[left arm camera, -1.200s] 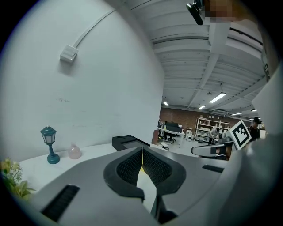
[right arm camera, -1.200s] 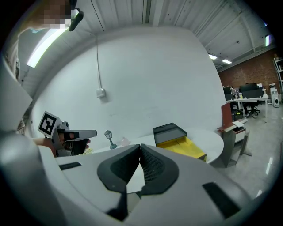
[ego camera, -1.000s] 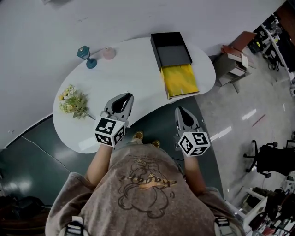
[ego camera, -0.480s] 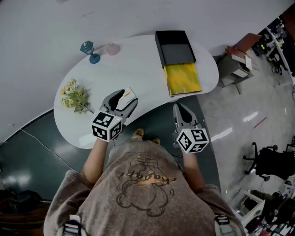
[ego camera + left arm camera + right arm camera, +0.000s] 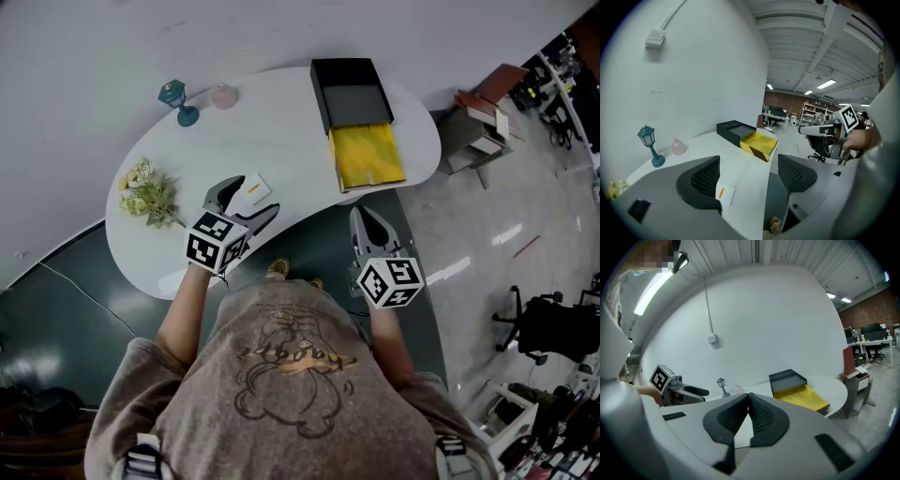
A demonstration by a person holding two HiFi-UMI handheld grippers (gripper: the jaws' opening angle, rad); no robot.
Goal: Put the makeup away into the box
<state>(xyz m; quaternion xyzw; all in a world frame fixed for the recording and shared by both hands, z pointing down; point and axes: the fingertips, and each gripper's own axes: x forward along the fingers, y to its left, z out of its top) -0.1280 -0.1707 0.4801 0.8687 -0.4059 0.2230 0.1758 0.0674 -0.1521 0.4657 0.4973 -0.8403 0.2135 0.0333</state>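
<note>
Left tool (image 5: 745,174), just spread wide, straddles a flat white orange-marked makeup packet (image 5: 724,193); right tool (image 5: 748,408) closed, empty.

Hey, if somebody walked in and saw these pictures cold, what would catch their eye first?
Most striking is the black box at the white table's far right end, its bright yellow tray slid out toward the person. Next comes the left gripper, whose jaws have just been opening, with a small white packet lying flat on the table between them; the right gripper hangs shut beyond the front edge.
</note>
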